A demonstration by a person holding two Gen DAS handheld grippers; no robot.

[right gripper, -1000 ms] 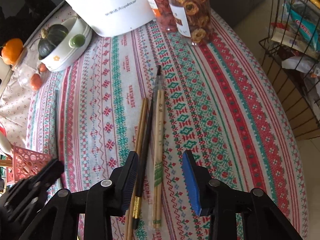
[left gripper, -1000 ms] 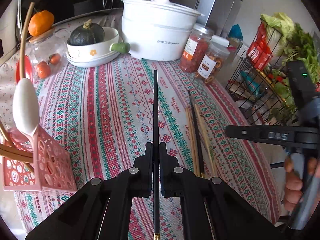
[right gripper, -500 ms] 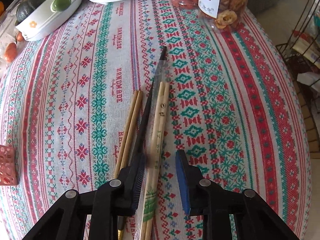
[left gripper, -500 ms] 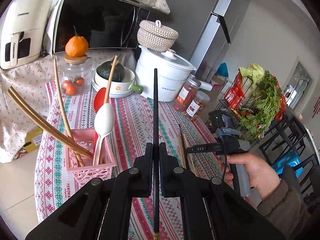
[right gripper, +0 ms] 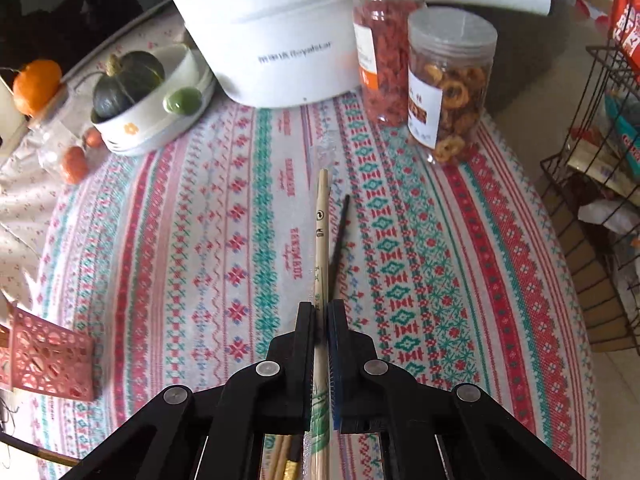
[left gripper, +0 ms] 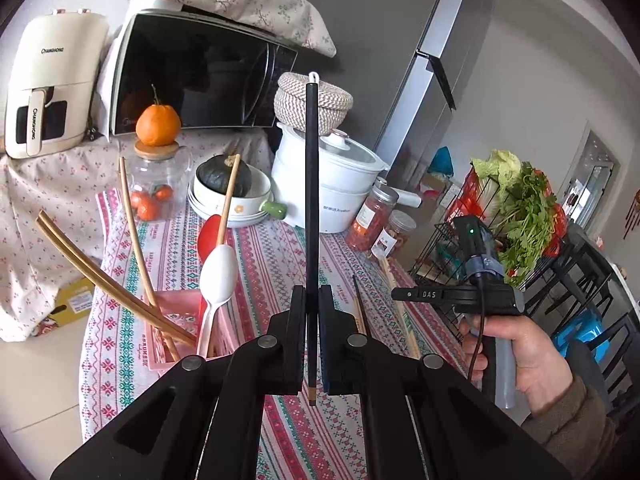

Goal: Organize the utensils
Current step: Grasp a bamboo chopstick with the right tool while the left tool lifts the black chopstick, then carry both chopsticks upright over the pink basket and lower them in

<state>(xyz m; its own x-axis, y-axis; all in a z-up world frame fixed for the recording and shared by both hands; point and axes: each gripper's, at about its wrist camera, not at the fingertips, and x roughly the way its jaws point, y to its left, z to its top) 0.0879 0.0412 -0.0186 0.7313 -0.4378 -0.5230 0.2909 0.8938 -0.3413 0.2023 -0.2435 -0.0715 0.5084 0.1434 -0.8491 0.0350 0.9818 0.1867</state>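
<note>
Since a second ago the left gripper (left gripper: 312, 336) has lifted up high, so its camera now looks over the whole table instead of down at the cloth. The right gripper (right gripper: 320, 320) has moved in and squeezed its two sides together, where before they were wide apart.

The left gripper is pinched tight on a black chopstick (left gripper: 311, 200). The stick is long, thin and dark, with a small gold tip at the bottom end. It points straight up, away from the camera.

The right gripper is pinched on a pair of light wooden chopsticks in a clear wrapper (right gripper: 321, 240). They are pale, with small dark marks printed on them and green print near the bottom. They stick out over the striped tablecloth (right gripper: 200, 240). Just beside them is another black chopstick (right gripper: 339, 232), a bit blurry. More brown sticks show under the gripper.

A pink basket (left gripper: 180, 320) sits on the table's left side. It holds a white spoon (left gripper: 218, 276) and long wooden chopsticks (left gripper: 104, 276) that lean out.
</note>
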